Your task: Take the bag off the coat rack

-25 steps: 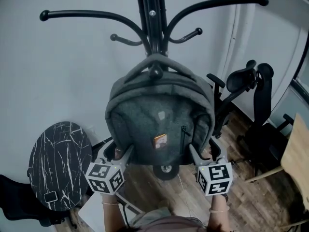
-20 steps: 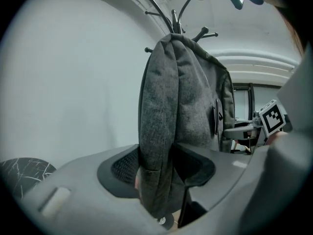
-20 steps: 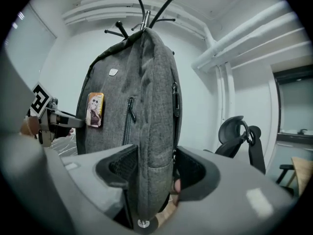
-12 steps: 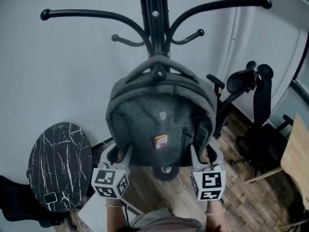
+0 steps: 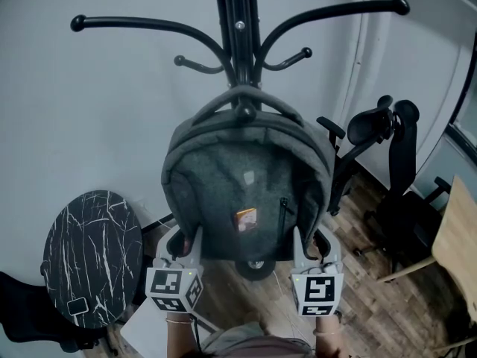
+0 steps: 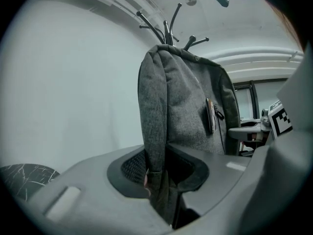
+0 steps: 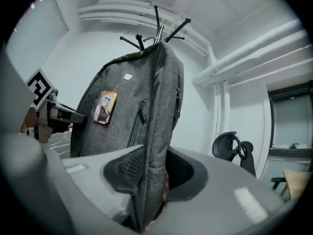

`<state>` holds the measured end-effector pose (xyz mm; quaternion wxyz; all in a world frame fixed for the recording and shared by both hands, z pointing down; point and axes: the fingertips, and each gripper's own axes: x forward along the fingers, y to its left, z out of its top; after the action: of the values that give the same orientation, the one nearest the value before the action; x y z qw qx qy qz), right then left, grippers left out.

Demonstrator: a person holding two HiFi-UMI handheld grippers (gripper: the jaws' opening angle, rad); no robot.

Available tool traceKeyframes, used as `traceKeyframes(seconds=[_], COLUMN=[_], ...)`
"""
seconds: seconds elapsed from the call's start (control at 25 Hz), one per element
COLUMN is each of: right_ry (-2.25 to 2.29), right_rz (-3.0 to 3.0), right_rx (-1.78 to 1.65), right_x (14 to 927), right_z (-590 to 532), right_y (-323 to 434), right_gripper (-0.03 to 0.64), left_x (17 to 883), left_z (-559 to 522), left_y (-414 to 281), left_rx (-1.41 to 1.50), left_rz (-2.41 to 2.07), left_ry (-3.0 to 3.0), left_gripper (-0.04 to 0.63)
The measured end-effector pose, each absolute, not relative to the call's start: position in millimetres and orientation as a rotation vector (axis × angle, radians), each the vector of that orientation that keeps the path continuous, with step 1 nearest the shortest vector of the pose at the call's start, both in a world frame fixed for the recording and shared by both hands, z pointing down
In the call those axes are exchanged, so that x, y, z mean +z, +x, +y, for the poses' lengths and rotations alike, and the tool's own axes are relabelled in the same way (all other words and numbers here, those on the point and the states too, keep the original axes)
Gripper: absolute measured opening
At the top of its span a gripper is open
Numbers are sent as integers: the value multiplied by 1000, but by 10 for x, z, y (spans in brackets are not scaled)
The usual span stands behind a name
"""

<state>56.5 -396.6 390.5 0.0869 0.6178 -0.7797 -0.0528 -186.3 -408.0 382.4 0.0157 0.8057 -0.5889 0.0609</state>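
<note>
The bag (image 5: 246, 192) hangs on the rack (image 5: 237, 21), its top handle (image 5: 240, 95) looped over a hook close to the pole. It sits between the two grippers. The left gripper (image 5: 182, 239) is at its lower left side edge and the right gripper (image 5: 313, 239) at its lower right side edge, both at about the same height.

In the left gripper view, the left gripper (image 6: 156, 166) has the side seam of the bag (image 6: 186, 111) running down between its jaws. The jaws have just been closing, and the pads now pinch the grey fabric. In the right gripper view it is much the same. The right gripper (image 7: 154, 174) has just been closing too, and it is clenched on the other side seam of the bag (image 7: 137, 106), with the fabric folded between the pads.

The bag hangs upright. Its long axis is vertical, with the top at the hook and the bottom down by the grippers. Its front faces the person, with a small picture tag (image 5: 247, 217) and a zip on it, and its back lies toward the pole and the wall (image 5: 89, 110).

A round marbled table (image 5: 93, 256) stands low at the left. An office chair (image 5: 387, 125) stands at the right on the wood floor (image 5: 387, 312).
</note>
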Motion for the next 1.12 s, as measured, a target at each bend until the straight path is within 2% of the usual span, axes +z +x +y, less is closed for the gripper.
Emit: traceKeyframes(seconds=[1.12], right_ry=[1869], right_rz=[-2365], right_rx=[-357], right_x=[3618], right_z=[-3421], right_y=[543], right_gripper=[100], left_x=[3569], left_z=[-3476], left_y=[-1848], left_rx=[105], left_rz=[-1913], left_ry=[2520], left_gripper=[87])
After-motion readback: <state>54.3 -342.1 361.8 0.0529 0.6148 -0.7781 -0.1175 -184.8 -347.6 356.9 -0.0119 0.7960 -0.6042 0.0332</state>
